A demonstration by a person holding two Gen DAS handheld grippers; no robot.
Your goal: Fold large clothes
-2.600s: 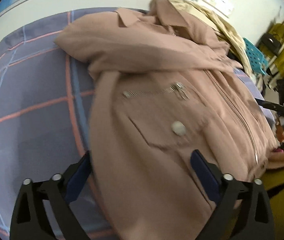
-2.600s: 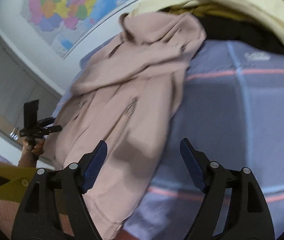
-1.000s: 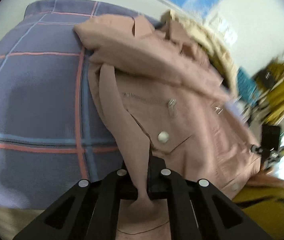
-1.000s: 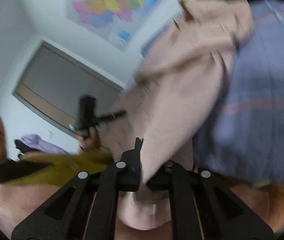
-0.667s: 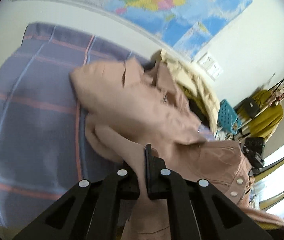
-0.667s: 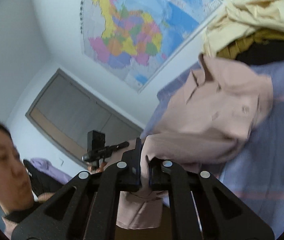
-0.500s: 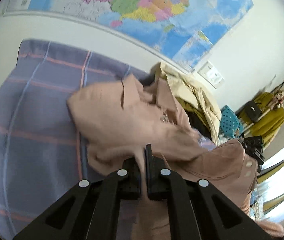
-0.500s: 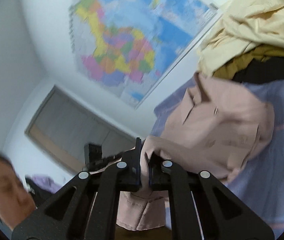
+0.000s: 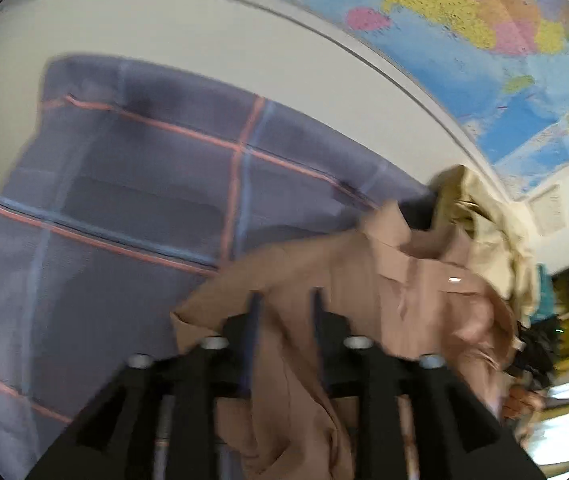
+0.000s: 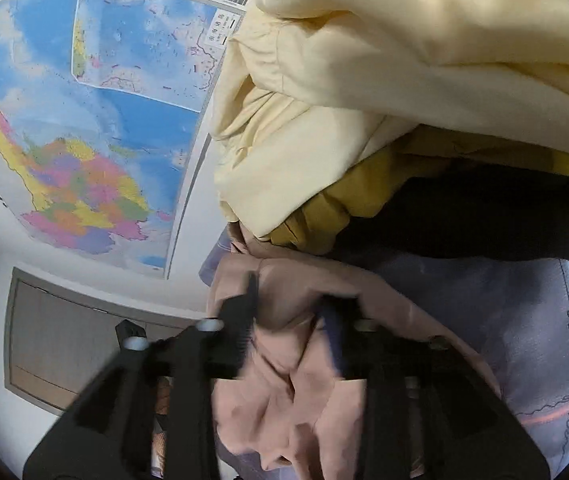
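The dusty pink jacket (image 9: 424, 292) lies folded over on the purple checked bedspread (image 9: 124, 200). Its hem now rests up near the collar. My left gripper (image 9: 284, 308) has its jaws apart, with jacket cloth lying loose between the fingers. In the right wrist view the same jacket (image 10: 284, 380) is bunched under my right gripper (image 10: 288, 300), whose jaws are also apart over the fabric. Both views are blurred by motion.
A pile of cream, mustard and black clothes (image 10: 364, 120) sits on the bed right behind the jacket, also seen in the left wrist view (image 9: 492, 220). A wall map (image 10: 84, 120) hangs behind the bed. The bedspread (image 10: 524, 340) stretches to the right.
Both grippers carried the jacket's hem up and forward toward the collar, then opened; half a second ago both were shut on the fabric.
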